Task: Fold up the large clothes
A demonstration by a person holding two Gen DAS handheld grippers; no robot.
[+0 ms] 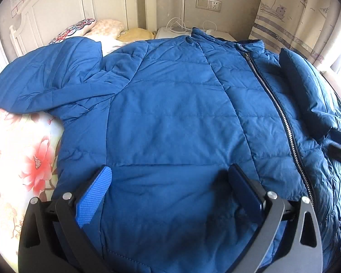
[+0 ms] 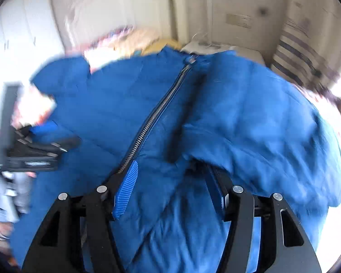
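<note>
A large blue quilted jacket [image 1: 175, 113] lies front up on the bed, zipper [image 1: 282, 111] closed. Its left sleeve [image 1: 45, 77] stretches to the far left. The other sleeve [image 1: 307, 86] is folded over the body on the right. My left gripper [image 1: 170, 177] is open just above the jacket's lower left front. My right gripper [image 2: 170, 170] is open over the jacket [image 2: 238, 113] beside the zipper [image 2: 152, 118], with the folded sleeve's end at its right finger. That view is blurred. The left gripper also shows in the right wrist view [image 2: 45, 145].
The bed has a floral sheet [image 1: 18, 159] showing at the left. Pillows [image 1: 102, 27] lie against the white headboard [image 1: 68, 4]. A white bedside table [image 1: 170, 34] with cables stands behind. A patterned curtain [image 1: 295, 13] hangs at the right.
</note>
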